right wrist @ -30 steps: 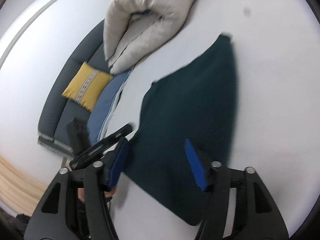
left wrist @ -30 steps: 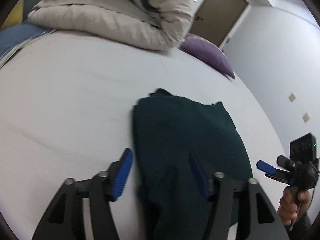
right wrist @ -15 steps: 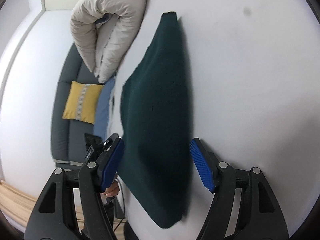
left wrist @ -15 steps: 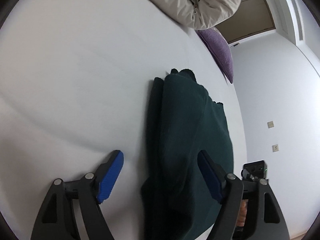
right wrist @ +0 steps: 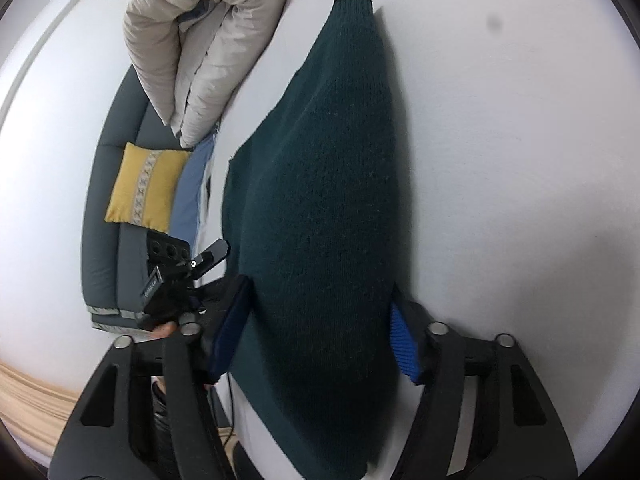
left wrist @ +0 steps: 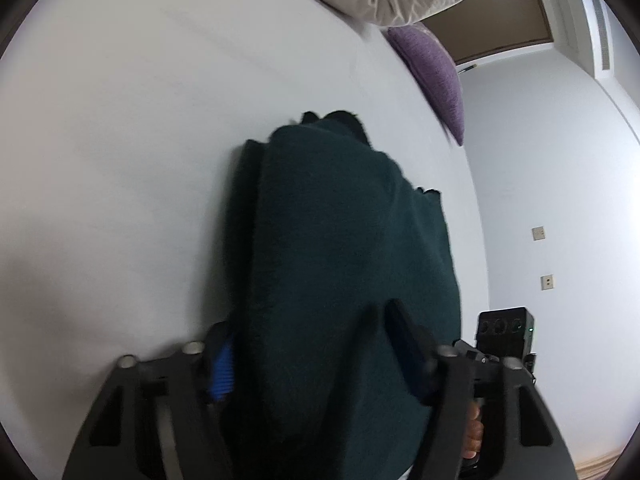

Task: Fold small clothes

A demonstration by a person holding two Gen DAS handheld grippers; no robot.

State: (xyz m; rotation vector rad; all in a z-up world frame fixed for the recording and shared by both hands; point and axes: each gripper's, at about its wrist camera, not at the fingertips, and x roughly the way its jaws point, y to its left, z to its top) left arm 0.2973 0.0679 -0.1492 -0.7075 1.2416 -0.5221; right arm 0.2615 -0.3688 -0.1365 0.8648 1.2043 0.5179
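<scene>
Since a second ago I've dropped both grippers onto the dark green sweater (left wrist: pixel 344 240) on the bed (left wrist: pixel 120 160). Left gripper (left wrist: pixel 312 356) and right gripper (right wrist: pixel 316 328) jaws closing around its near edge; whether the pads press yet is hard to make out.

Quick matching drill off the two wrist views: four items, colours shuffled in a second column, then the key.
Things:
1. knitted garment
2. cushion on the sofa
3. cushion at the far edge of the bed
4. folded duvet

Colours:
A. purple
B. beige
C. dark green
D. yellow

Pairs: 1-C, 2-D, 3-A, 4-B
</scene>
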